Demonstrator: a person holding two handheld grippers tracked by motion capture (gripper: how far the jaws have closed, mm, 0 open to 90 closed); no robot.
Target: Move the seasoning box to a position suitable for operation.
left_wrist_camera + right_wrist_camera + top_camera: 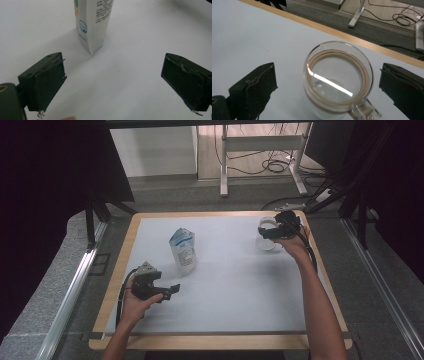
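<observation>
On the far right part of the table [150, 320], the right hand-held gripper [267, 231] hangs over a clear glass mug [338, 80] with its jaws spread wide, one jaw on each side of the mug and neither pad touching the glass. The mug stands upright near the table's far edge, and its handle points toward the camera in the right gripper view, between the jaws. This straddling position suggests that the hand-held gripper is lined up for a grasp across the mug's body; the wide opening is needed because the mug nearly spans the gap between the pads. Nothing can be seen inside the mug, though its clear wall makes that hard to confirm. Toward the near left, the left hand-held gripper [170, 291] is held low over the table, also wide open and holding nothing, with its jaws pointing at a white carton [183, 251]. The carton stands upright near the middle of the table, well apart from the mug and just ahead of the left jaws in the left gripper view. Its placement, upright and clear of other things, leaves free access on both flat sides. The likely intent is to pair the carton with the mug, perhaps for pouring, but no grip is made yet.
</observation>
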